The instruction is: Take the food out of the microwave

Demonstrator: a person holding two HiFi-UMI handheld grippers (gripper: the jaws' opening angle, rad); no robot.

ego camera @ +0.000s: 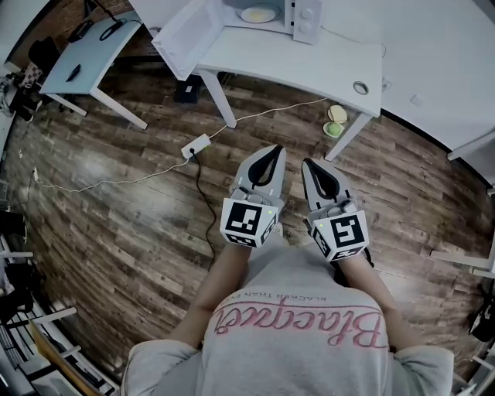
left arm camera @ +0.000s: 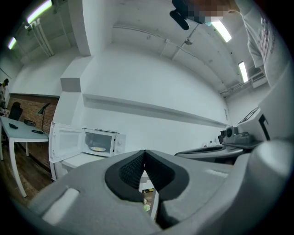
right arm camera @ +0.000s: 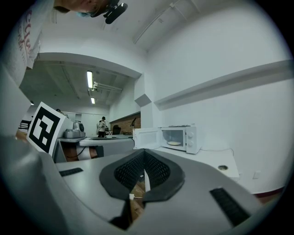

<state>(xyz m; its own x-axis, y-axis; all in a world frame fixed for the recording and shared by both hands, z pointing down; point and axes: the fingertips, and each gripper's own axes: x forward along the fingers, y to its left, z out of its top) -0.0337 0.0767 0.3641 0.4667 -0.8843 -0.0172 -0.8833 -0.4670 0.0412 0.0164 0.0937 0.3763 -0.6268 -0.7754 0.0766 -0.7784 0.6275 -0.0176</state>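
Observation:
A white microwave (ego camera: 267, 15) stands on a white table (ego camera: 309, 62) at the far end of the room, its door (ego camera: 186, 35) swung open to the left. Inside lies a plate of pale yellow food (ego camera: 257, 14), which also shows in the left gripper view as the food (left arm camera: 98, 148) and in the right gripper view as the food (right arm camera: 174, 143). My left gripper (ego camera: 268, 155) and right gripper (ego camera: 312, 166) are held side by side over the wooden floor, well short of the table and pointing level at it. Both are shut with nothing in them.
A power strip (ego camera: 195, 145) with a long white cable lies on the floor between me and the table. Green and yellow objects (ego camera: 336, 122) sit by the table's right leg. A light blue desk (ego camera: 85, 54) stands at the left. A small round object (ego camera: 360, 87) rests on the table.

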